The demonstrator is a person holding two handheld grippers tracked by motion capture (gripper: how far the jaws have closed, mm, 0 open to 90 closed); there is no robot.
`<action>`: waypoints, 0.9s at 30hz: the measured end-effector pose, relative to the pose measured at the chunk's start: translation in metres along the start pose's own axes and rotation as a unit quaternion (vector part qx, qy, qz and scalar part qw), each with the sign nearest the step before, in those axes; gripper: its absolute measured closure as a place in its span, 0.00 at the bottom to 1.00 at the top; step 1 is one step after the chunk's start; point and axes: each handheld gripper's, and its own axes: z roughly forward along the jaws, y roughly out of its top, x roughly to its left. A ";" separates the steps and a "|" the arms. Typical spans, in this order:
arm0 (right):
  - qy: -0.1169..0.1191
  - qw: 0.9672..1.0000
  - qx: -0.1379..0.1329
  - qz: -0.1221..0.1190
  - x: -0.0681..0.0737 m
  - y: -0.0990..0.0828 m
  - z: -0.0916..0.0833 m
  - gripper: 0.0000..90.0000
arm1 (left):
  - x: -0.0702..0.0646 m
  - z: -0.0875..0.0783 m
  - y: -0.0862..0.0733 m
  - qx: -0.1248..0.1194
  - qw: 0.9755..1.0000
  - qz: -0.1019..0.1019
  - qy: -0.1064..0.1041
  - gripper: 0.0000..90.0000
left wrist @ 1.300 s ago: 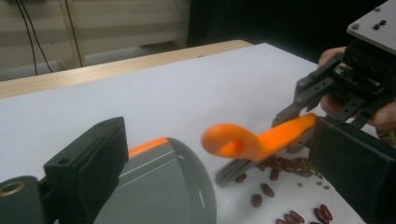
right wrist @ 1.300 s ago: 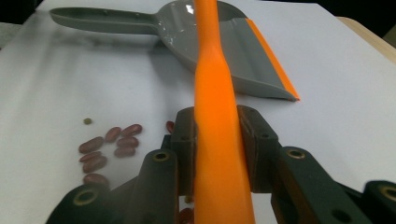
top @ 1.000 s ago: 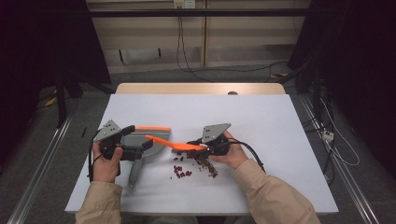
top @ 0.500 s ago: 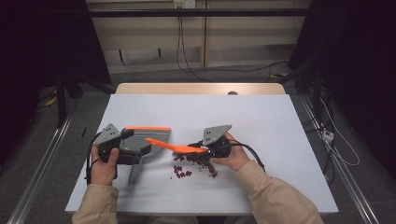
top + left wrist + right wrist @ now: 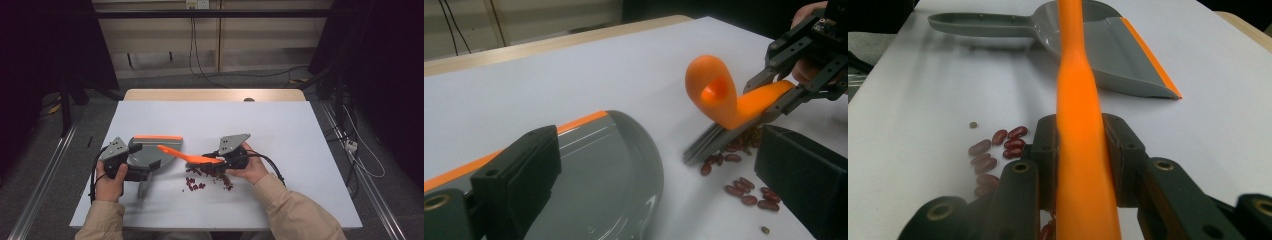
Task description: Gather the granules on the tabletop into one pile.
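My right gripper (image 5: pixel 220 161) is clamped tight on the orange handle of the small brush (image 5: pixel 187 157); in the right gripper view the handle (image 5: pixel 1082 150) runs straight up between the two black pads, which press on it from both sides. The brush reaches from that grip toward the grey dustpan (image 5: pixel 150 152), its looped end hanging above the pan's near edge, and in the left gripper view the grey bristles (image 5: pixel 704 145) angle down to the white table (image 5: pixel 280 125) just beside the pan, at the edge of the red beans (image 5: pixel 200 182). The beans lie scattered on the table next to the dustpan, on the side toward my right hand (image 5: pixel 250 167), none of them inside the pan as far as I can see. The pan's orange lip (image 5: pixel 159 137) faces away from me. My left gripper (image 5: pixel 134 173) sits at the dustpan's handle; from its own view the jaws stand apart on either side of the pan (image 5: pixel 614 175), and whether they grip the handle I cannot tell.
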 end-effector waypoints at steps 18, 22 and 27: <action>-0.024 0.999 -0.019 0.016 0.002 -0.003 -0.011 0.79 | -0.001 -0.002 -0.003 0.000 1.000 0.003 0.001 0.05; -0.046 0.997 -0.048 0.043 -0.001 0.002 -0.018 0.79 | -0.002 -0.001 -0.003 0.000 1.000 0.004 0.001 0.05; -0.072 0.992 -0.056 0.088 0.002 0.007 -0.024 0.79 | -0.002 -0.002 -0.003 0.001 1.000 0.005 0.001 0.05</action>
